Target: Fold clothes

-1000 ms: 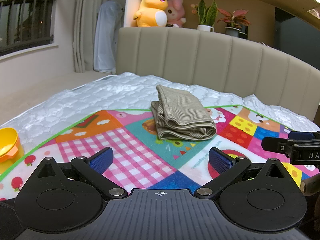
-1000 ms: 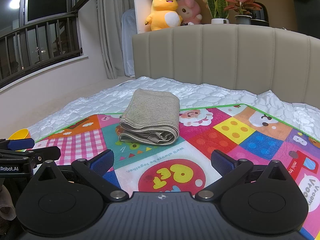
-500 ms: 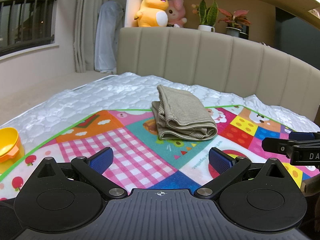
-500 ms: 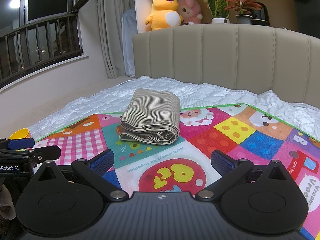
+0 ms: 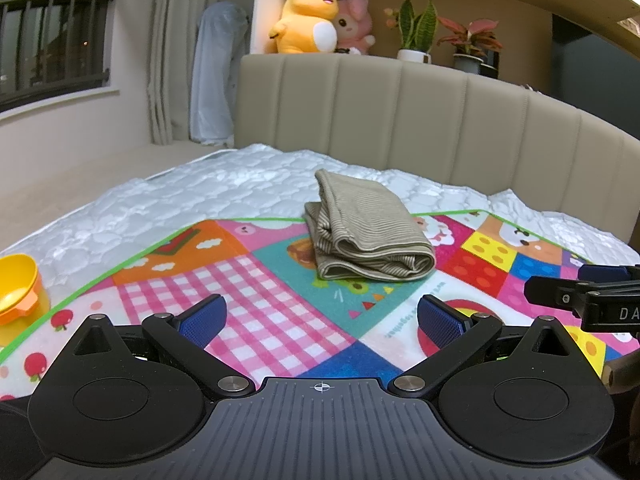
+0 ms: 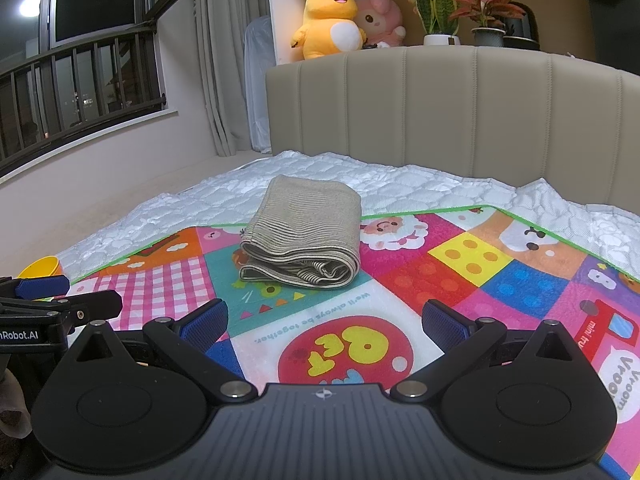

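Folded beige striped knit garment point(image 5: 370, 236) lying on the colourful patchwork play mat point(image 5: 256, 292) atop the white quilted bed point(image 5: 224, 192), straddling the mat's far green edge; left tongs point(image 5: 320, 316) and right tongs point(image 6: 324, 322) both spread apart, empty, well short of it.

Beige padded headboard point(image 6: 460, 116), barred window point(image 6: 80, 92) dark, pale curtain point(image 6: 216, 60), cream walls.
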`<state>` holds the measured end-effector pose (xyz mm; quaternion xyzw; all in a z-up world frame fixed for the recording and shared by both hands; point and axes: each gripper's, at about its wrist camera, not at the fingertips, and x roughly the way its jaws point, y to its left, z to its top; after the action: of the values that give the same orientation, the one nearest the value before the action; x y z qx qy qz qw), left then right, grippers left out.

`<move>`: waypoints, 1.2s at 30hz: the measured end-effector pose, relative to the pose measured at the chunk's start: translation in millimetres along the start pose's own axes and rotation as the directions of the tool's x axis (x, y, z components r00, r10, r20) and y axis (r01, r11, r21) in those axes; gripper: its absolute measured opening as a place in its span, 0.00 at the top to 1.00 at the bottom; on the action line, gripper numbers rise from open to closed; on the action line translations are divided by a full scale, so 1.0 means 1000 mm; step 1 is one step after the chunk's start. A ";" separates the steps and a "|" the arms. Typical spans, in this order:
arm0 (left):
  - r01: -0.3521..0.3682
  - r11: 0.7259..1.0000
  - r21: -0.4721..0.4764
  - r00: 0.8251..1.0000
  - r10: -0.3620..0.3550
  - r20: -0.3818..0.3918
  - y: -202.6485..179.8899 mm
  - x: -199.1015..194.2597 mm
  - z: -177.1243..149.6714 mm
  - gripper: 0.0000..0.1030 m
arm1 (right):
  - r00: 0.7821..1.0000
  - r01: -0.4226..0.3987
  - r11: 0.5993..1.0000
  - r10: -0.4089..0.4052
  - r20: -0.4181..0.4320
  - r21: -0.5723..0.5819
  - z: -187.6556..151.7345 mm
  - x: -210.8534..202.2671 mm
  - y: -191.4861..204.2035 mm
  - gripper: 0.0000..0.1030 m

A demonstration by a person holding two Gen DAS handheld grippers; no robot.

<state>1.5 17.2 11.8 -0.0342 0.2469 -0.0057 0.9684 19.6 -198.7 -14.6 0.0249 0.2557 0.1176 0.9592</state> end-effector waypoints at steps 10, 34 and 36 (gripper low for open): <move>0.001 1.000 0.001 1.000 -0.001 0.000 0.000 0.000 0.000 0.00 | 1.000 0.000 1.000 -0.001 -0.002 -0.001 0.000 0.000 0.000 0.00; 0.004 1.000 0.004 1.000 -0.004 0.017 0.001 -0.003 0.001 0.00 | 1.000 0.005 1.000 -0.004 -0.004 0.010 0.000 0.000 -0.001 0.00; 0.004 1.000 0.004 1.000 -0.004 0.021 0.001 -0.003 0.001 0.00 | 1.000 0.006 1.000 -0.006 -0.006 0.007 0.000 0.000 -0.001 0.00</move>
<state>-1.2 18.1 14.1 -0.0329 0.2367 -0.0079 0.9710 20.0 -199.6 -14.7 0.0269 0.2589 0.1140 0.9588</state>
